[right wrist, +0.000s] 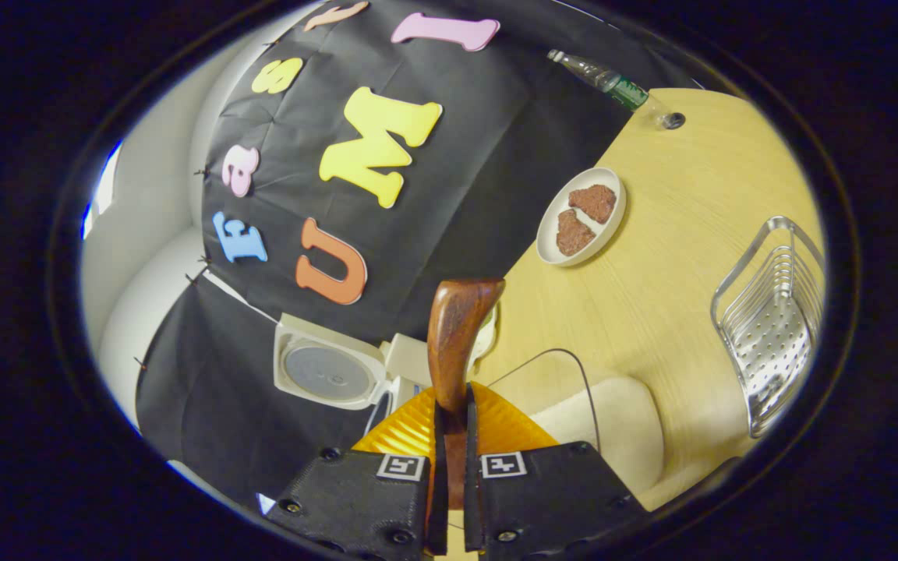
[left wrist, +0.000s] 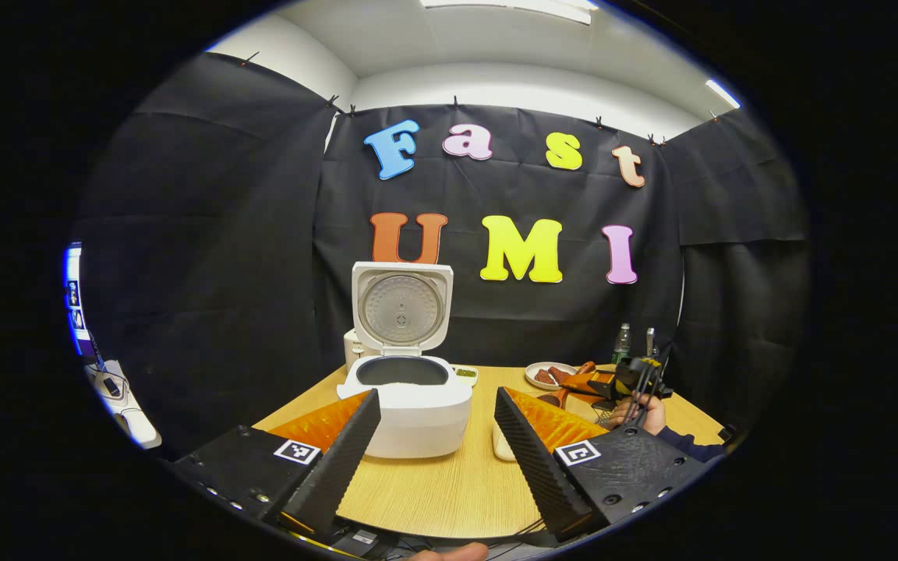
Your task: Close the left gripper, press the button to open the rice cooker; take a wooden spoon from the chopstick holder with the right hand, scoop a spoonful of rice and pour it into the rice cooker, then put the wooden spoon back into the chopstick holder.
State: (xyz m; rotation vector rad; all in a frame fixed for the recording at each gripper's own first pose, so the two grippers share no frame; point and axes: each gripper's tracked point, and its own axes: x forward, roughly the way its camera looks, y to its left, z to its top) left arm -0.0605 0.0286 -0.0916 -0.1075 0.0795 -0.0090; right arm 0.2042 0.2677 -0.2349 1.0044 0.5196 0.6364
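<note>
Two grippers, lid up, spoon in hand

Two fingers of the right gripper [right wrist: 450, 436] press together on the handle of the wooden spoon [right wrist: 458, 327], whose rounded dark-brown end rises up the middle of the right gripper view. That view is strongly tilted: the rice cooker [right wrist: 332, 370] lies to the left of the spoon with its lid swung open, and the wooden surface [right wrist: 675, 296] spreads to the right. On it sit a white plate [right wrist: 580, 216] holding two brown pieces, a green-labelled bottle [right wrist: 609, 82] at the far edge, and the perforated metal chopstick holder [right wrist: 772, 327] well apart near the right edge. A cream-coloured container [right wrist: 613, 425] lies just beside the gripper.

In the left gripper view, the left gripper [left wrist: 437, 421] has its fingers spread wide, gripping nothing, and points at the rice cooker [left wrist: 410, 397]. The lid [left wrist: 402, 306] stands upright behind the open pot. Farther right, a hand [left wrist: 644, 413] holds the right gripper [left wrist: 613, 383] above the surface [left wrist: 449, 483].
</note>
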